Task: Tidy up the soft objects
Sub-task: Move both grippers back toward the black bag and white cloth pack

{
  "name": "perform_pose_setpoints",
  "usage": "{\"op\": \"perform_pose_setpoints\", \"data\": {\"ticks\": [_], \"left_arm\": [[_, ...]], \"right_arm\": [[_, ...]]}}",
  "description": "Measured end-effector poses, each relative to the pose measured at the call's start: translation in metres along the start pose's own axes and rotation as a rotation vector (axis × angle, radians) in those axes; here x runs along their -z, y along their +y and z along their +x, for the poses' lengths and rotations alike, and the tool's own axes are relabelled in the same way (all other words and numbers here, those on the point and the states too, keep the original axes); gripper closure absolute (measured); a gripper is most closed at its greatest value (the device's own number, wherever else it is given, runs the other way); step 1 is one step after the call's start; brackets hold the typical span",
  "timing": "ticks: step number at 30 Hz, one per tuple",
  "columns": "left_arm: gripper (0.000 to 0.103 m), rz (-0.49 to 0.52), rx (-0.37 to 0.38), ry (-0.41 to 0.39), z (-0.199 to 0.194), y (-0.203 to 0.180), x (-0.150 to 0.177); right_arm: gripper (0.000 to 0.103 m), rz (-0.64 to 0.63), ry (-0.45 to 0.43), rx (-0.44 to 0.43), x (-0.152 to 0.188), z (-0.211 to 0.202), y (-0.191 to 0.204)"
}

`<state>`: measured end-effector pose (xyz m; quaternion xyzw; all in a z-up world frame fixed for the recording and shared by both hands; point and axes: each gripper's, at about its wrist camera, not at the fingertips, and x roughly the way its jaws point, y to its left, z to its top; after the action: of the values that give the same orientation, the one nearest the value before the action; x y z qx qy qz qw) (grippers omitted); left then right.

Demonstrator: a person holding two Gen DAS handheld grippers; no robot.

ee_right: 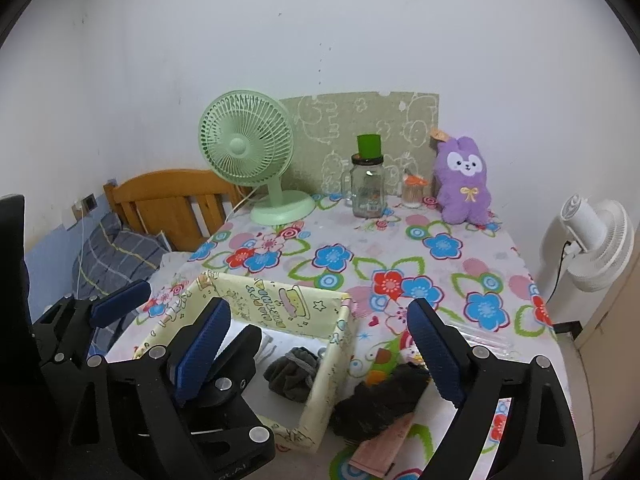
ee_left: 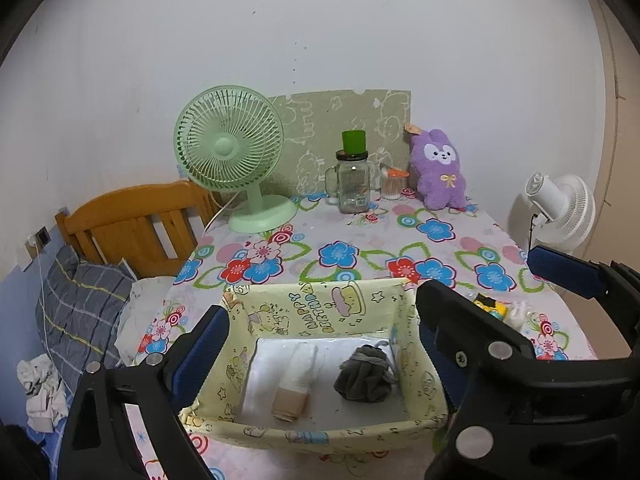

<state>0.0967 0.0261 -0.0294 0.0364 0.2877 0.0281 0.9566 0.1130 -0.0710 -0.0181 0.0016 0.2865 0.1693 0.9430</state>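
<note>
A yellow cartoon-print box [ee_left: 320, 308] stands at the near edge of the flowered table. Inside it lie a rolled white sock with a beige cuff [ee_left: 296, 376] and a dark grey sock bundle [ee_left: 364, 376], which the right wrist view also shows [ee_right: 294, 372]. Outside the box's right wall [ee_right: 328, 364], a dark fuzzy sock [ee_right: 380, 400] rests on a pink cloth [ee_right: 380, 448]. My left gripper [ee_left: 320, 312] hangs open over the box with nothing between its blue pads. My right gripper [ee_right: 318, 306] is open and empty too, straddling the box's right wall.
At the back stand a green fan [ee_left: 230, 148], a glass jar with a green cup [ee_left: 353, 184], a swab pot [ee_left: 394, 184] and a purple plush [ee_left: 438, 168]. Small toys [ee_left: 494, 308] lie at the right. A white fan [ee_right: 596, 240] stands beyond the table, a bed [ee_left: 132, 224] to the left.
</note>
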Motion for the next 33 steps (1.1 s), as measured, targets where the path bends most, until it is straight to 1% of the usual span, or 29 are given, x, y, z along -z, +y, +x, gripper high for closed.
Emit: {"op": "perform_pose_setpoints", "data": {"ticks": [10, 15, 18, 26, 33], "left_arm": [[0.001, 0.004, 0.004, -0.008, -0.017, -0.017, 0.004], [0.000, 0.007, 0.022, -0.013, -0.027, -0.030, 0.005], [0.000, 0.009, 0.033, -0.014, -0.030, -0.036, 0.006], [0.000, 0.001, 0.068, -0.008, -0.034, -0.051, 0.010], [0.000, -0.011, 0.093, -0.005, -0.036, -0.067, 0.018]], "right_arm": [[0.007, 0.019, -0.033, 0.009, 0.006, -0.026, -0.016], [0.007, 0.020, -0.044, 0.019, 0.010, -0.037, -0.023], [0.004, 0.025, -0.053, 0.028, 0.012, -0.043, -0.030], [0.004, 0.028, -0.066, 0.047, 0.021, -0.059, -0.047], [0.004, 0.033, -0.059, 0.062, 0.031, -0.065, -0.062]]}}
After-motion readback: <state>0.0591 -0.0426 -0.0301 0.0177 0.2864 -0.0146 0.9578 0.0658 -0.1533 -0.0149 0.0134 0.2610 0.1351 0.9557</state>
